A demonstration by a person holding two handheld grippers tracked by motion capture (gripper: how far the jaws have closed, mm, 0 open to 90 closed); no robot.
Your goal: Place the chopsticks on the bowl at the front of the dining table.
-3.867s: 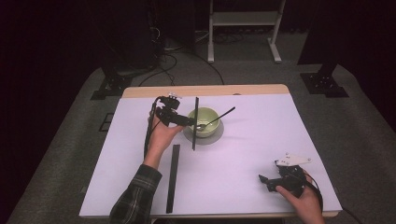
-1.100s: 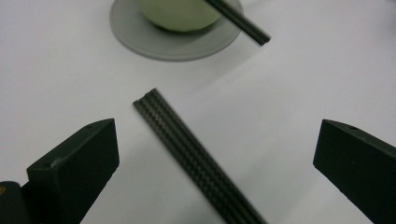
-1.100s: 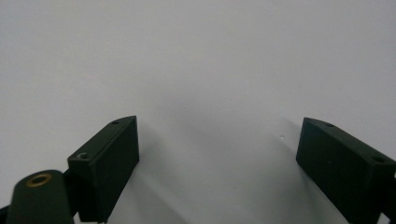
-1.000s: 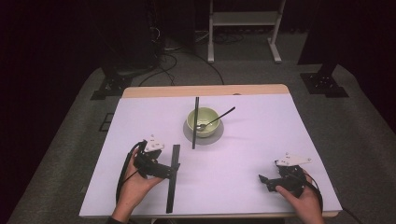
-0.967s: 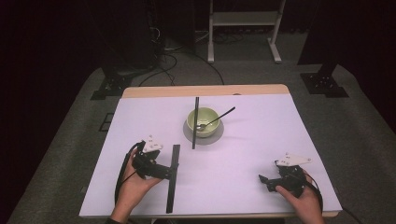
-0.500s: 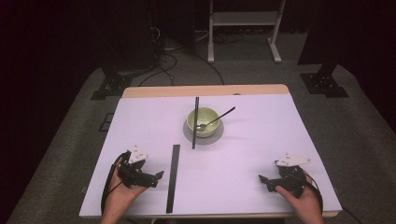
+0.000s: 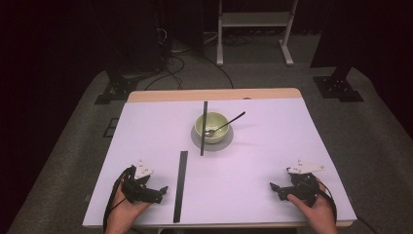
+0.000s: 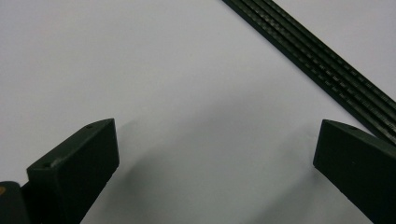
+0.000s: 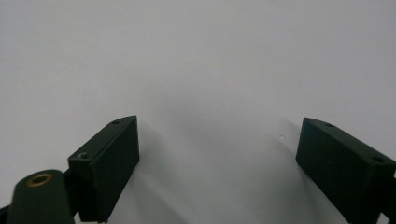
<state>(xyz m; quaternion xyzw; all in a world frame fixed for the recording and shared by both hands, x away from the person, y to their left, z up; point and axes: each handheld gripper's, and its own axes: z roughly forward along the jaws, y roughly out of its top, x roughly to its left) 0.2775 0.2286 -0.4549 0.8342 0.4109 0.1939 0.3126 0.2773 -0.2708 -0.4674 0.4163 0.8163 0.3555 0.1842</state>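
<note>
Both grippers are held low at the near edge of the table [image 7: 146, 122]. The left gripper [image 7: 158, 192] is held in the left hand [image 7: 124, 214], and its jaws are spread wide with nothing between them. In the left gripper view, only bare white table top is seen between the two black jaws, and the long black strip [image 8: 317, 56] is seen just past the far jaw, at a slant. In the high view, the long black strip [image 7: 180, 185] is laid flat on the table, just beside the left gripper but not touched by it. The right gripper [image 7: 277, 187] is held in the right hand [image 7: 316, 209] near the right corner, well apart from the strip. Its jaws are also spread wide, and nothing is held by them.

No words or labels can be read on anything.

A green bowl [image 7: 212, 126] is set on a grey round mat [image 7: 226, 141] near the middle of the table. A spoon [image 7: 226, 126] is leaned in the bowl. A thin black stick [image 7: 204, 127] is laid across the bowl's left side.

The table top is covered in white, and a strip of bare wood is seen at the far edge. The floor is covered in grey carpet [image 7: 380, 136]. The room behind is dark. Black cables [image 7: 175, 63] are seen on the floor, and a white frame [image 7: 253, 19] is stood at the back.
</note>
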